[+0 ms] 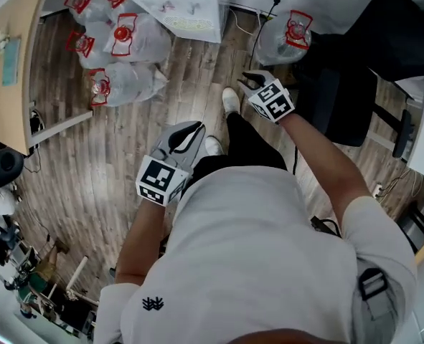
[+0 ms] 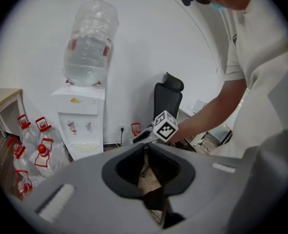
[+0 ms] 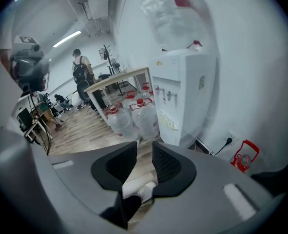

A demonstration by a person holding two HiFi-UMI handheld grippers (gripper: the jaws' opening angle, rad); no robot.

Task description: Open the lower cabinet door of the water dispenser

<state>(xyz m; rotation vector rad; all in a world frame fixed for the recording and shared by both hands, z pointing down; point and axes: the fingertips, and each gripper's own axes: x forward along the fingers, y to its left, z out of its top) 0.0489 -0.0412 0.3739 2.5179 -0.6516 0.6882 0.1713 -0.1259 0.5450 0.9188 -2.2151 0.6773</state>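
Note:
The white water dispenser (image 1: 177, 4) stands against the far wall with a big clear bottle (image 2: 89, 43) upside down on top. Its taps and drip grille (image 2: 83, 144) show. The cabinet front below them is cut off by the gripper body in the left gripper view and is also hidden in the right gripper view, where the dispenser (image 3: 182, 96) shows again. My left gripper (image 1: 190, 129) is held low over the floor, jaws apart by a narrow gap with nothing between them. My right gripper (image 1: 246, 79) is farther forward and open, well short of the dispenser; only floor and a white shoe (image 3: 144, 191) show between its pads.
Several full water bottles (image 1: 115, 49) with red caps lie on the floor left of the dispenser, beside a wooden desk (image 1: 14, 63). Another bottle (image 1: 289, 33) and a black office chair (image 1: 341, 99) stand to the right. A cable (image 1: 260, 27) runs to a wall socket. People stand in the far background.

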